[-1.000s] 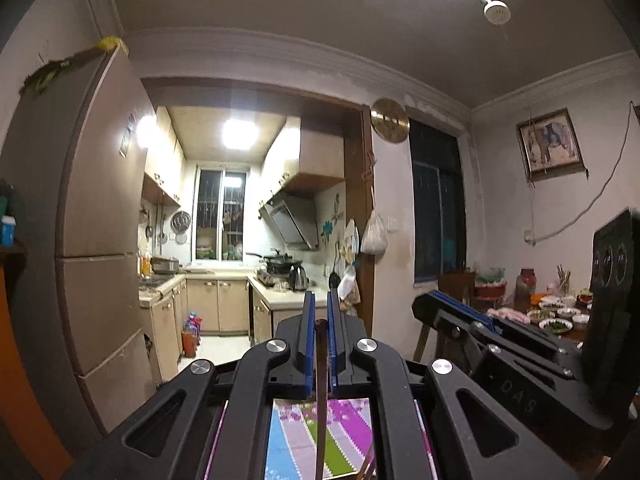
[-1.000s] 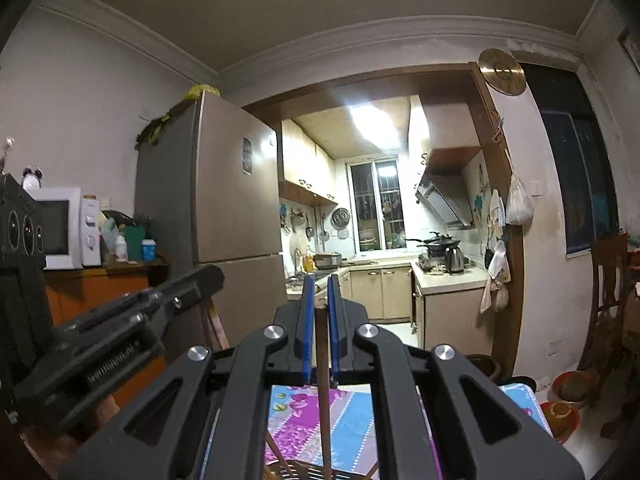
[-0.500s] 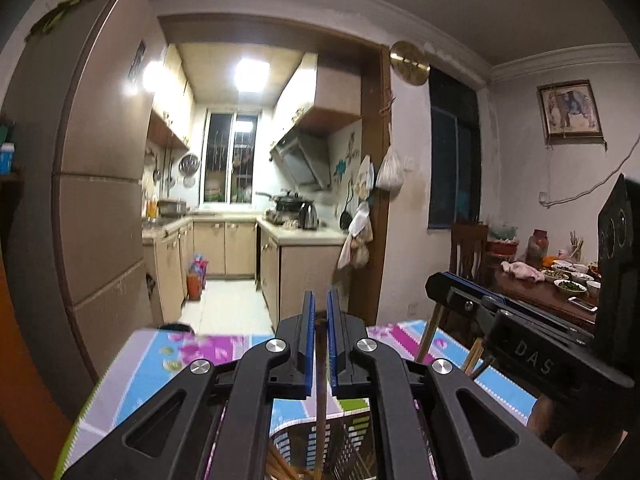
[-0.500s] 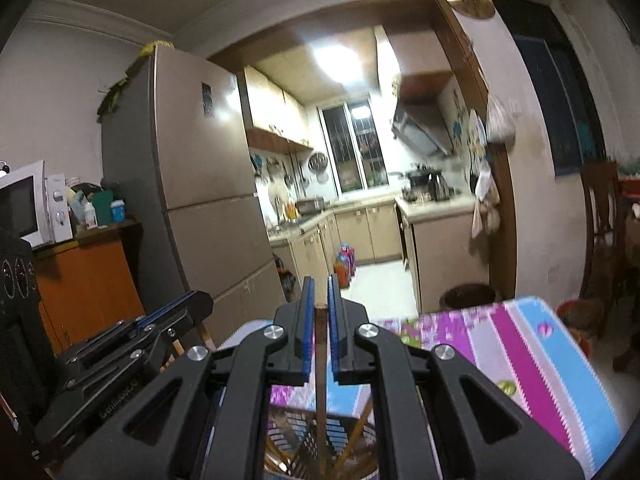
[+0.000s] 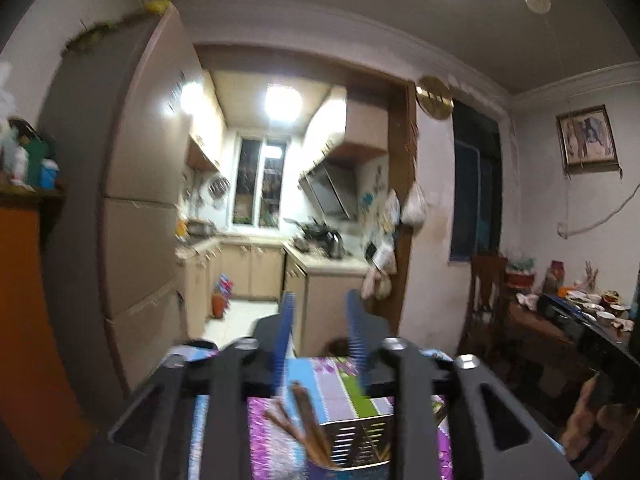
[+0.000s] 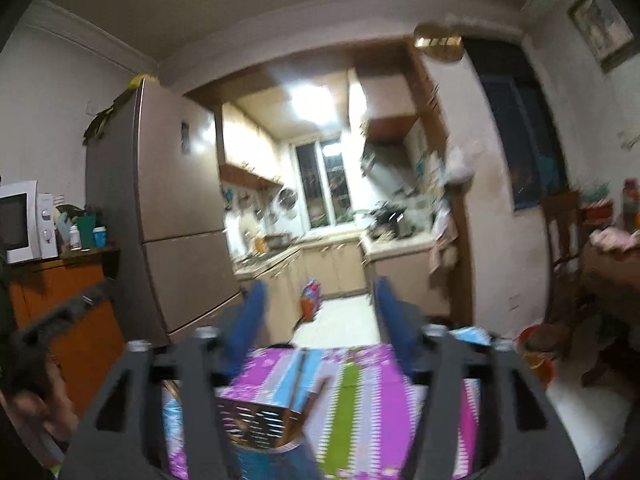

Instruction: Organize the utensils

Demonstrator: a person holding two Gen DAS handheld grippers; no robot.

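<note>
We hold the left gripper above a striped surface, its blue fingers spread apart with nothing between them; below it stands a slotted metal holder with brown chopsticks leaning out of its left side. Our right gripper is likewise spread wide and empty; beneath it the holder sits on the surface, one chopstick rising from it nearly upright, another leaning right. Both views are blurred; how many chopsticks are in the holder we cannot tell. Ahead a doorway opens on a lit kitchen; a fridge stands to its left, a microwave on an orange cabinet beside that; a table with bowls lies at the far right.
</note>
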